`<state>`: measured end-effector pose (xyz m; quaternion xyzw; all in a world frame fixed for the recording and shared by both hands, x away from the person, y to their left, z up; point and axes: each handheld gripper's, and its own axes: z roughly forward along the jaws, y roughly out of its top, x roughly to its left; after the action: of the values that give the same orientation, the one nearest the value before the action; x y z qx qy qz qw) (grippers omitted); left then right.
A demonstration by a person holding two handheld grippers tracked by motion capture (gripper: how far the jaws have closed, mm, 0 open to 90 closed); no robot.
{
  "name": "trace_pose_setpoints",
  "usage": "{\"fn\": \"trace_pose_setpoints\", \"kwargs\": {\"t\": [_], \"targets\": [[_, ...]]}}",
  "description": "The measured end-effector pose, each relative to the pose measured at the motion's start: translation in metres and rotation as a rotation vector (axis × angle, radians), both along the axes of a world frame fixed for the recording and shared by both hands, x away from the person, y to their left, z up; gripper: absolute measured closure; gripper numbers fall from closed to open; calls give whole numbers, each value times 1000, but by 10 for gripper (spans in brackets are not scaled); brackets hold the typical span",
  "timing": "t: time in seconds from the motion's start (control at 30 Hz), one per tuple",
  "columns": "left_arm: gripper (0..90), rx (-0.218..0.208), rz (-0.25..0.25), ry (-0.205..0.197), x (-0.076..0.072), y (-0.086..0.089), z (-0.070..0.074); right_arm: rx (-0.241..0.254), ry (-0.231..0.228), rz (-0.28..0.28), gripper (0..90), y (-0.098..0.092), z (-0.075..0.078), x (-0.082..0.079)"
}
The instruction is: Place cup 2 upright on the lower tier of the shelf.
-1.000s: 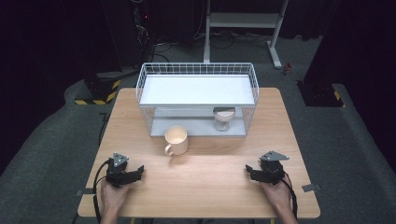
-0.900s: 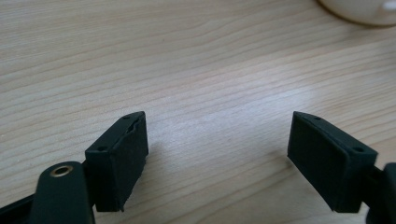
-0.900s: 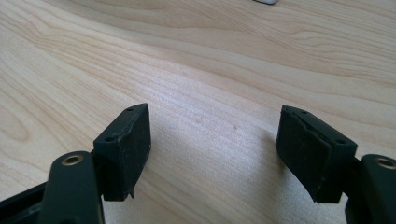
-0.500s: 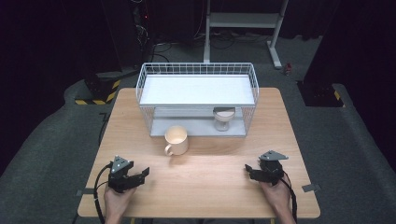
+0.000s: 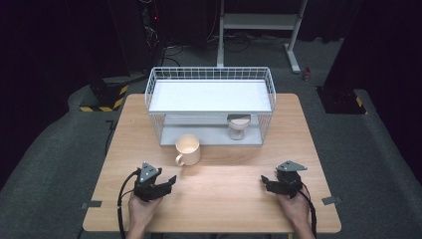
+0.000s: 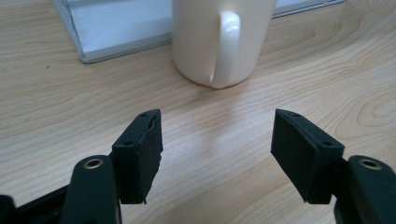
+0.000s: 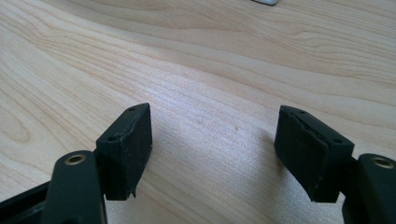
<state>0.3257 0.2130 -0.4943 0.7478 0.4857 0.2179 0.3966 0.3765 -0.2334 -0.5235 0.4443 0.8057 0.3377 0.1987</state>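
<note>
High view first: your wooden table (image 5: 308,149) carries a white wire rack (image 5: 209,74), which stands well beyond both of your grippers, towards the far edge. The cream mug (image 5: 188,149) stands upright on the table in front of the rack, a little ahead of your left gripper (image 5: 170,182) and well away from your right gripper (image 5: 264,182). A small cup (image 5: 239,127) sits on the rack's lower shelf, farther out than the mug and nearer your right gripper's side.

In the left gripper view, the mug (image 6: 196,42) stands straight ahead of the jaws with its handle turned towards you. Your left gripper (image 6: 217,140) has just been closing, yet its jaws stand apart with only bare wood between them. In the right gripper view, your right gripper (image 7: 215,140) also shows a clear gap and grips nothing.
</note>
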Motion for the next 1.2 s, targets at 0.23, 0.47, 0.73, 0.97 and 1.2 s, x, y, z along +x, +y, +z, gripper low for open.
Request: {"fn": "trace_pose_setpoints", "kwargs": {"t": [0.23,0.47,0.73,0.97,1.2], "targets": [[382,35,0,0,14,-13,4,1,1,-2,280,0,0,0],[471,56,24,21,31,-23,5,-1,-1,-2,281,0,0,0],[570,71,40,22,40,-28,6,-2,-3,3,281,1,0,-1],[657,89,36,14,45,-35,6,-3,-7,8,283,0,0,0],[739,87,39,10,46,-37,9,-3,-5,7,284,0,0,0]]}}
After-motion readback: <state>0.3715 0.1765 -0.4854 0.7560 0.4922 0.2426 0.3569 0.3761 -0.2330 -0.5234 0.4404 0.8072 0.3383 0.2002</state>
